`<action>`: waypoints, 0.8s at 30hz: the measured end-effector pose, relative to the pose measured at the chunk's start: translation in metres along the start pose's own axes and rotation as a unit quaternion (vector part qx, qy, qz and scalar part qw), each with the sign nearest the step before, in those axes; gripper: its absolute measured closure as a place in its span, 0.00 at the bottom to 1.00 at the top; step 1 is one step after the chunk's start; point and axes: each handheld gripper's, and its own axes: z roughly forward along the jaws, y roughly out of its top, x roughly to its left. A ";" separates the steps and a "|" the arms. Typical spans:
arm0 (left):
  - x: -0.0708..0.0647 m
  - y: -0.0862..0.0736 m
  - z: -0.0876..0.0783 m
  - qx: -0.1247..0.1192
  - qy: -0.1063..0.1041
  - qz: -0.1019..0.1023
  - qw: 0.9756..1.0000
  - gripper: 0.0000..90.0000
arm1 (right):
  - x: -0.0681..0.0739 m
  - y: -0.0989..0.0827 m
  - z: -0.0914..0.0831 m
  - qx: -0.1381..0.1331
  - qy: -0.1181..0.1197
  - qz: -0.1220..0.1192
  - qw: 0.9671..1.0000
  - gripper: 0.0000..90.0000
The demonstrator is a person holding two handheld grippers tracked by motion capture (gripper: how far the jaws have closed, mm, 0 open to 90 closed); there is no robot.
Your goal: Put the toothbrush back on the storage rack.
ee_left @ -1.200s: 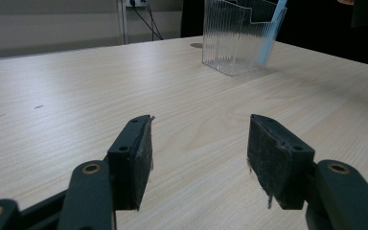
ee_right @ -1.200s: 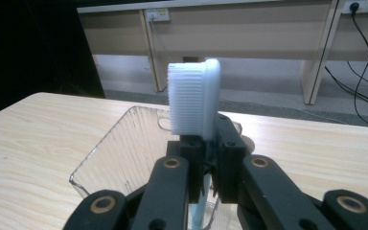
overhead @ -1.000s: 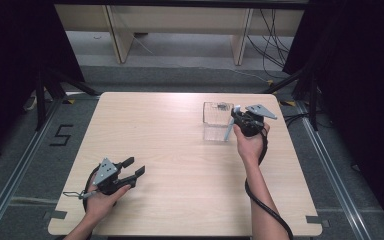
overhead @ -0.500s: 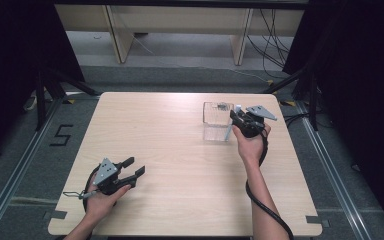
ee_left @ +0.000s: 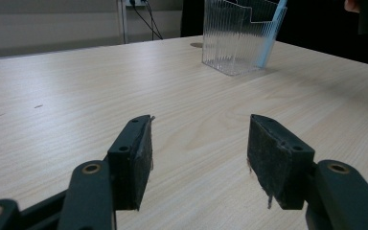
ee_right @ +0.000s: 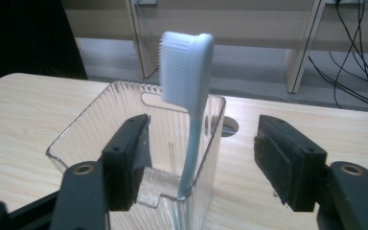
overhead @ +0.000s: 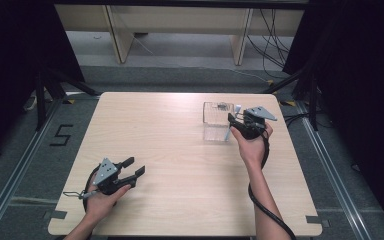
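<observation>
In the high view the right gripper (overhead: pixel 236 121) sits right of centre in the upper half of the frame, its tips at the near right edge of a clear ribbed holder (overhead: pixel 216 121) standing on the table (overhead: pixel 180 165). From up there the jaws merge with the holder's glassy wall, so how they stand is hard to read. The right gripper view settles it: the two black jaws rise from the bottom of the frame spread wide, having just been opening, and a pale blue toothbrush (ee_right: pixel 190 91) stands between them, touched by neither pad. It stands head up in the holder, leaning against the right wall, bristles facing left. Its lower handle blurs behind the ribbed plastic, and the holder's base is cut off by the bottom edge. In the high view the toothbrush is only a thin pale sliver at the holder's right side.

The left gripper (overhead: pixel 134 167) lies at the lower left of the high view, low over the table and well apart from the holder, its hand partly cut off by the bottom edge. In the left gripper view its jaws are spread with nothing but bare wood between them. The holder stands far off at top centre, its upper part cropped by the frame
</observation>
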 end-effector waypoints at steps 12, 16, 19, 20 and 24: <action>0.000 0.000 0.000 0.000 0.001 0.000 1.000 0.46 | -0.002 -0.006 -0.016 0.012 0.016 -0.019 1.000 0.32; 0.000 0.000 0.000 0.002 0.001 0.001 1.000 0.46 | -0.002 -0.010 -0.027 0.026 0.017 -0.026 0.999 0.31; 0.000 0.000 0.000 0.000 0.002 0.000 1.000 0.46 | -0.001 -0.015 -0.036 0.035 0.020 -0.017 0.999 0.31; 0.000 0.000 0.000 0.003 0.003 0.000 1.000 0.46 | -0.003 -0.016 -0.038 0.029 0.020 -0.034 0.999 0.31; -0.001 0.001 -0.001 0.008 0.006 0.002 1.000 0.46 | -0.004 -0.023 -0.049 0.032 0.028 -0.041 0.998 0.30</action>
